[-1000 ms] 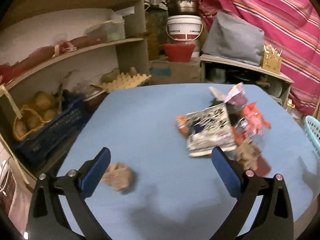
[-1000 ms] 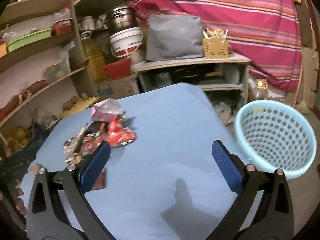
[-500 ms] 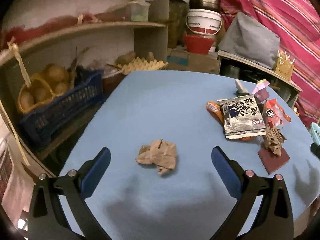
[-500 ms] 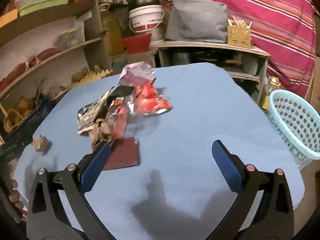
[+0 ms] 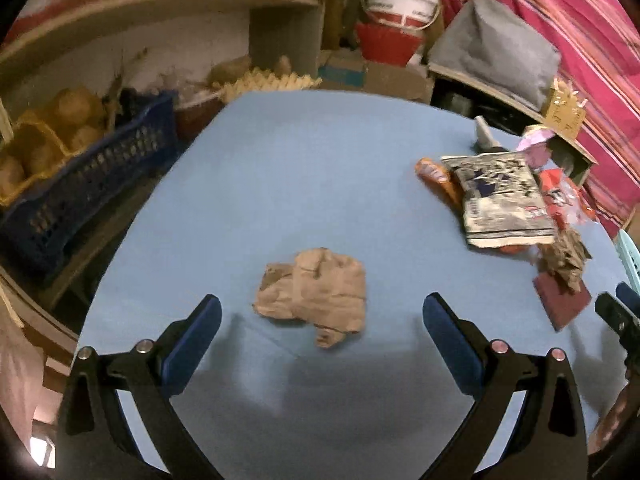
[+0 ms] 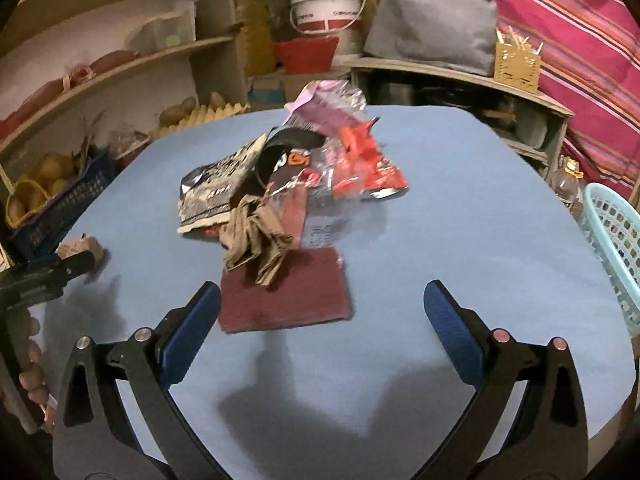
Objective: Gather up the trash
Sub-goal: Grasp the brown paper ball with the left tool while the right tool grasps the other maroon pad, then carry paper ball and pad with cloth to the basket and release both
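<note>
Both tools hang over the blue bench (image 5: 320,168), and both are spread wide with nothing between the blue pads. The left gripper (image 5: 320,320) sits right at the crumpled brown paper (image 5: 316,294), which lies flat on the bench just in front of the fingertips, not touching either one. That paper is on its own, well apart from the wrapper pile.

The right gripper (image 6: 320,312) faces the dark red rectangular sheet (image 6: 286,292), which lies flat on the bench, its near edge just beyond the left pad. On the sheet's far edge rests a crumpled tan wrapper (image 6: 256,240), overlapping it. Beyond that comes the pile itself: a black-and-white snack bag (image 6: 216,192) on the left of the pile, a red wrapper (image 6: 368,168) on its right, a pink foil bag (image 6: 324,104) at the far end and a black pouch (image 6: 288,152) in the middle, all touching or overlapping.

From the right wrist view, the left tool pokes in at the left edge, beside the brown paper, with the person's fingers (image 6: 30,364) wrapped on its handle. A pale turquoise basket (image 6: 616,248) stands off the bench's right side, lower than the top. A dark blue crate (image 5: 80,188) sits left of the bench, on a shelf.
</note>
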Available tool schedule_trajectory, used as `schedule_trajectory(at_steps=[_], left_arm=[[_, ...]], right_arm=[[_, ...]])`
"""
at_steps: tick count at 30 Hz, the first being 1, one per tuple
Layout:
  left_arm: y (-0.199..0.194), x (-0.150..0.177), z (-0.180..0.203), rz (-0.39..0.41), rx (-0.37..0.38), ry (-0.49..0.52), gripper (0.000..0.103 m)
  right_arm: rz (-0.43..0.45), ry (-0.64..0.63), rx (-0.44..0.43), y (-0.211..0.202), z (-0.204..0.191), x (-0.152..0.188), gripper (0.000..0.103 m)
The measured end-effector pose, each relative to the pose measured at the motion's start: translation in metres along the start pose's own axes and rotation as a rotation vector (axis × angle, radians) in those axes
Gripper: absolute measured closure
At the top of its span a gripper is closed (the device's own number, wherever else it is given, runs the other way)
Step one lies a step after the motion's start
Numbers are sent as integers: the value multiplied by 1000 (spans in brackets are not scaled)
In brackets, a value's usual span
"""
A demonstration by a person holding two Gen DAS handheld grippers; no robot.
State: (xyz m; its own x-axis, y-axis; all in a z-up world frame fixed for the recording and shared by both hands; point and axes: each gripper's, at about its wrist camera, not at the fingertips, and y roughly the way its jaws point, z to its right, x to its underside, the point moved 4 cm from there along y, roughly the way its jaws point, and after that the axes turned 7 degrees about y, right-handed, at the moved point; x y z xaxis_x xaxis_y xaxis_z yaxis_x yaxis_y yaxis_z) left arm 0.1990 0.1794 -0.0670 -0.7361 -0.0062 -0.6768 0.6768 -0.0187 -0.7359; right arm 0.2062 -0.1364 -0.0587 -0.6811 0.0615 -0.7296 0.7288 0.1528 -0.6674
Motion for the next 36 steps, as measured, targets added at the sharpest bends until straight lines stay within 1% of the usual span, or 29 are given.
schedule_trajectory(at_steps=[1,3,6,10,14,15,16,17,18,21,22,23,26,30,33,36], left_arm=[[2,-1,-3,-11,11,-14,5],[8,-3,-8,-36,0,-19,5],[13,-7,-13,-49,-6,-18,5],[21,-7,-13,-86,24,-7,5],[22,-6,-12,-86,19,11,6],[23,-6,-12,-87,22,13,9],[23,-6,-12,-89,32,14,18],[24,-6,-12,-92,32,18,22],[24,-6,-12,-91,27,24,23],[24,-7,-11,-88,21,33,30],[24,-7,-10,-87,16,39,36],[23,-7,-8,-83,12,51,44],[23,-7,-6,-81,-7,68,45],[21,-7,-5,-72,-27,76,46],[16,-7,-3,-59,-48,89,46],[10,-8,2,-47,-44,90,46]], right_arm=[[-12,-1,1,2,-1,0,4],[-35,4,4,9,-2,2,4],[-69,7,7,18,-7,3,4],[-89,-18,8,25,-17,5,4],[-119,-60,41,33,-26,6,4],[-129,-62,47,35,-27,6,4],[-138,-63,50,37,-27,6,4],[-149,-65,52,40,-27,6,4],[-163,-65,56,42,-27,6,4],[-182,-66,58,46,-26,6,4],[-185,-71,57,46,-26,6,6],[-186,-75,50,47,-28,6,10],[-179,-84,36,47,-29,5,18],[-166,-96,23,43,-29,5,18],[-153,-124,47,36,-23,6,18],[-160,-111,45,30,-11,7,18]])
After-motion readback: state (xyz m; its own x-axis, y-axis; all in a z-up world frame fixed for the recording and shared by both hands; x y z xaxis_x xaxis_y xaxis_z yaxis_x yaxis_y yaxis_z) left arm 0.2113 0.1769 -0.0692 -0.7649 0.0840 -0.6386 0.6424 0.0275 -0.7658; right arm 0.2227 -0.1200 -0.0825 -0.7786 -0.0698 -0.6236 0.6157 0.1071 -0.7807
